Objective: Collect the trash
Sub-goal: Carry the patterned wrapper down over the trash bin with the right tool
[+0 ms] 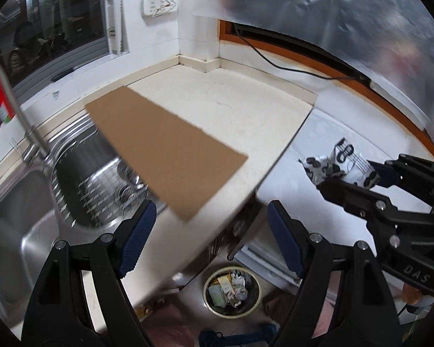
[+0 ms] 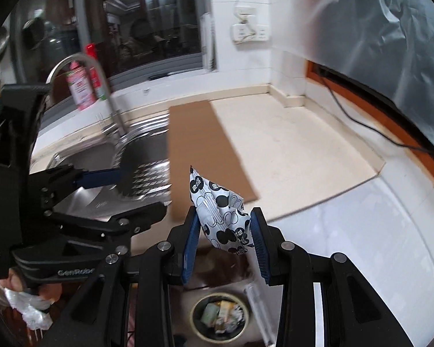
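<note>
Blue pads of the right gripper press on both sides of a crumpled black-and-white wrapper, which sticks up between them; this is the trash in hand, carried in the air past the counter edge. Seen from the left wrist, the same wrapper sits at the tips of the right gripper, over the white surface beside the counter. The left gripper stands wide open with nothing between its pads. Down on the floor, between the fingers in both views, stands a round bin already holding scraps; in the right view the bin lies almost directly under the wrapper. A brown cardboard sheet lies flat on the counter, one end reaching over the sink, and may be next to collect. The step in hand looks like carrying the wrapper to the bin. To do it well, I judge the grip should hold firm until the wrapper is centred over the opening and lowered close to the rim, since so light a piece would likely drift if let go high. The open left gripper should stay clear of the drop path.
</note>
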{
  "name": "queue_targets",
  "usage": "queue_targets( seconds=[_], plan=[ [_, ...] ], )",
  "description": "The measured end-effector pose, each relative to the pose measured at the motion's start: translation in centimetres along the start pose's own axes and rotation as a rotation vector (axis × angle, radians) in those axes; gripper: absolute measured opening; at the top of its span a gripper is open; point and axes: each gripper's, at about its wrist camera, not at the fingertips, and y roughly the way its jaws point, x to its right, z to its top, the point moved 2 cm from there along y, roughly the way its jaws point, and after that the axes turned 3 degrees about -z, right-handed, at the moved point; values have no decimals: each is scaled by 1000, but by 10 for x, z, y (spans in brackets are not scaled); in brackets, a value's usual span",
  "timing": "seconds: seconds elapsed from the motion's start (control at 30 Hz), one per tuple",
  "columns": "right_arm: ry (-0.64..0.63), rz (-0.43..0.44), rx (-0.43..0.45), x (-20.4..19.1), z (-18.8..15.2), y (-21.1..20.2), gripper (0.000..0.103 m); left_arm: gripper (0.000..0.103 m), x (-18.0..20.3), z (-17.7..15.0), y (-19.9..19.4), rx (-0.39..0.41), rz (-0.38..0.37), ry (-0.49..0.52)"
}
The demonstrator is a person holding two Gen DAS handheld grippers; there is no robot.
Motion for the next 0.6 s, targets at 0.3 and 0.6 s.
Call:
queue_targets(
  seconds=[0.3, 0.6],
  plan=[
    [-6, 19, -72, -51, -125, -7, 35, 77, 21, -120, -9, 18, 40, -19],
    [169, -53, -181, -34, -266, 66, 35, 77, 35, -233, 58, -5, 43, 26]
  ],
)
